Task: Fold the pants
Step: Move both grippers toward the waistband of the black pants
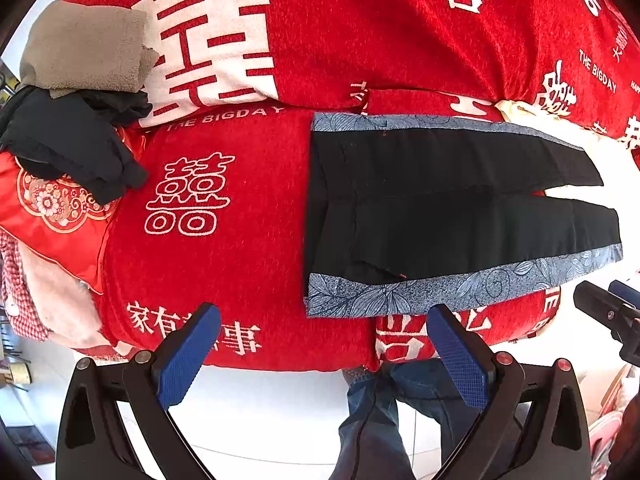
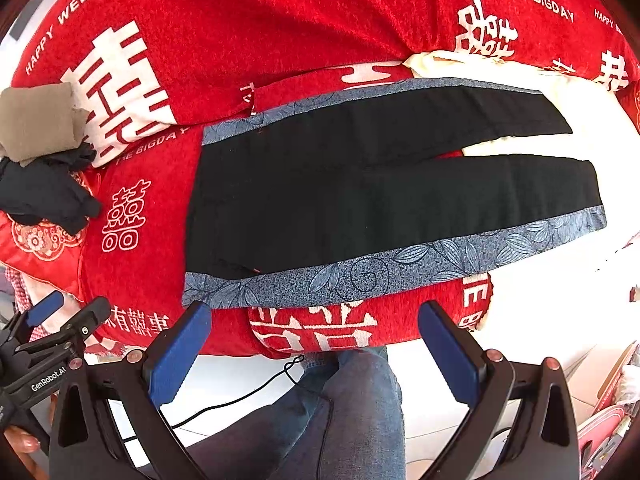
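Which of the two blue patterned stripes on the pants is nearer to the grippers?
The lower stripe on the black pants, along the edge facing the open right gripper. The other stripe runs along the far edge.

Two handheld grippers share one build — glossy black plastic frames with triangular cut-outs, and blue pads [image 1: 188, 354] textured in a fine grid. On the left gripper [image 1: 324, 354], silver screws sit at one finger's pivots, red ones at the other. The right gripper [image 2: 316, 356] carries copper-toned screws. White lettering reading "GenRobot.AI" marks a black body [image 2: 48, 380]. A thin black cable [image 2: 248, 392] trails beside blue jeans [image 2: 352, 412] — the person's only visible clothing.
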Available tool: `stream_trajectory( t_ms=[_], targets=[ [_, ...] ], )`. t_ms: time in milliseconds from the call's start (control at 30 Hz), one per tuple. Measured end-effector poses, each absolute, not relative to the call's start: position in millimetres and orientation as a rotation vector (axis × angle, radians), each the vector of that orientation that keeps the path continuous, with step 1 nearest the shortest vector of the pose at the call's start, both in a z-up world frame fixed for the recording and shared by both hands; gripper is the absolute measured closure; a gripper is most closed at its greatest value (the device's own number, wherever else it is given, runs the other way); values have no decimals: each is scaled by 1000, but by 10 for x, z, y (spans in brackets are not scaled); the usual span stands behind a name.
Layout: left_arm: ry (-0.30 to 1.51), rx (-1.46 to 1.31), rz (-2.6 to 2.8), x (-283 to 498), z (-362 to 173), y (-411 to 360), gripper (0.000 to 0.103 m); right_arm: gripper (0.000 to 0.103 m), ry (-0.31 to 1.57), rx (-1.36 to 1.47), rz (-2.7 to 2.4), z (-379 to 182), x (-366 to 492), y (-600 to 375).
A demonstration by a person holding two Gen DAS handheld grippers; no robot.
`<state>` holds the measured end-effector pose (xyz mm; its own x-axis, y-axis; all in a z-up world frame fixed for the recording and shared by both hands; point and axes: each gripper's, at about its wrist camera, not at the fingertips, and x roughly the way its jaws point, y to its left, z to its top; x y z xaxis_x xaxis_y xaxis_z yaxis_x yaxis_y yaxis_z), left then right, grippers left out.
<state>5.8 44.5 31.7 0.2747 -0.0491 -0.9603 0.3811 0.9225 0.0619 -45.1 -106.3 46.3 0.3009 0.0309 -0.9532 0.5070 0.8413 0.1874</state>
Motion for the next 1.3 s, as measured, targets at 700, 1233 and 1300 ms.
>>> stream_trajectory(
  t_ms=[700,1233,1300],
  targets=[
    [1281,325,-332,21,263,337,0,0,1255,503,-372,469,-543,-1064],
    [1342,332,-382,27,97,-35,0,0,1256,586,-405,414,-715,-1385],
    [1368,330,-395,43,36,-79,0,0,1260,605,-409,394,-720,-1461]
  ],
)
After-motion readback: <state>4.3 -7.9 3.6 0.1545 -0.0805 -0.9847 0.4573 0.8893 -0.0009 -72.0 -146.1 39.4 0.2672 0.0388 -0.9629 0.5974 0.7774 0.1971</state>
